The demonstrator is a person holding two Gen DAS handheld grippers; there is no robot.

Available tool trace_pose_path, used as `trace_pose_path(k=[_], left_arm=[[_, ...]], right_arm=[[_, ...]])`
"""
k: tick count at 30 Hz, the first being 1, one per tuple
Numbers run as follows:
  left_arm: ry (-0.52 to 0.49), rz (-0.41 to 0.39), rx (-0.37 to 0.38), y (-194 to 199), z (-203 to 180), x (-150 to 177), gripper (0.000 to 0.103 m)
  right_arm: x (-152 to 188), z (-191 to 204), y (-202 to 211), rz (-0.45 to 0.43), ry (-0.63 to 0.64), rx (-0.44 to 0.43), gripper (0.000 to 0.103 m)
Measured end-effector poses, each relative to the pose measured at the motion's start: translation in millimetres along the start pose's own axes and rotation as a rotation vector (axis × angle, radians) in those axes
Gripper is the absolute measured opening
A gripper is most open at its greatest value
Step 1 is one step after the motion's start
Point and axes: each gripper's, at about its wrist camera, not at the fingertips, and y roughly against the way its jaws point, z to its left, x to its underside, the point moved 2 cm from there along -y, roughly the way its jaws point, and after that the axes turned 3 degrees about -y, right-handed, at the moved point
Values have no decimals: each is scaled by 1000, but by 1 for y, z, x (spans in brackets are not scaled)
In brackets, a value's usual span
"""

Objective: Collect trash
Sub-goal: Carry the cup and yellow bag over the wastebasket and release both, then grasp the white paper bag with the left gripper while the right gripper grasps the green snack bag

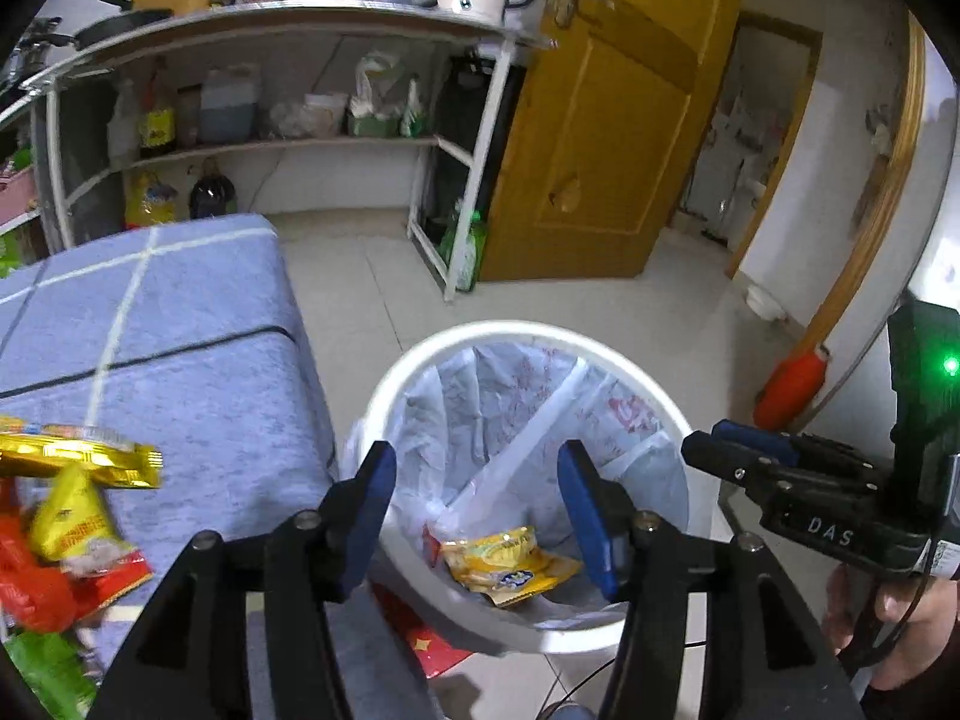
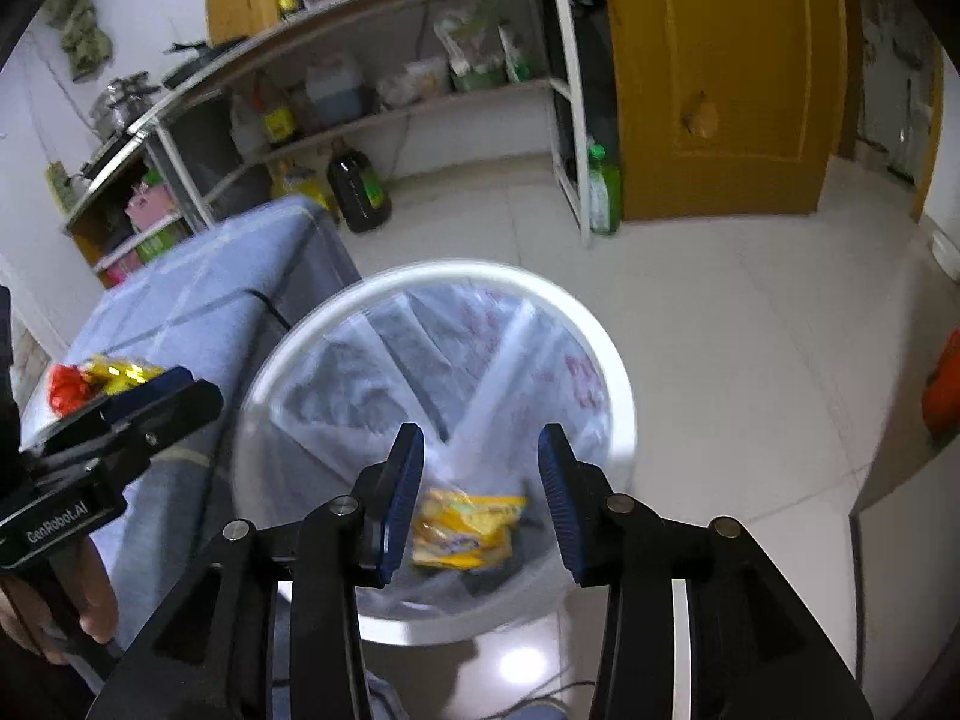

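Observation:
A white trash bin (image 1: 651, 387) lined with a plastic bag stands on the floor beside the table; it also shows in the right wrist view (image 2: 621, 384). A yellow snack wrapper (image 1: 510, 558) lies at its bottom, also seen from the right (image 2: 462, 525). My left gripper (image 1: 477, 510) is open and empty above the bin. My right gripper (image 2: 480, 489) is open and empty above the bin too; in the left wrist view it is at the right (image 1: 729, 447). Several wrappers lie on the table: a gold one (image 1: 78, 459), a yellow one (image 1: 72, 519), red ones (image 1: 30, 588).
The table has a blue checked cloth (image 1: 180, 324). A metal shelf rack (image 1: 474, 180) with bottles stands behind. A yellow door (image 1: 606, 120) is at the back right. A red object (image 1: 792, 381) lies on the floor by the wall. A red paper (image 1: 429, 642) lies under the bin.

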Motion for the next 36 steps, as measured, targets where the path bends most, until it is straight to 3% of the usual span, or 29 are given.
trace_pose_path(k=[7,18,21,27,36], left_arm=[[19,-98,-71,61,37,5,58],[79,-208,-259,149,125,42,58],[120,-202,-331,162,155,55,63],[231,-177,-406,172,203,80,66],[376,-80,-361,152,237,115,66]], right_arm=[[0,56,26,-81,71,-84,41],[31,181,23,-22,286,-314,41],[40,211,13,13,341,-363,41],[60,256,-9,91,432,-415,41],[84,292,-47,200,510,-427,41]])
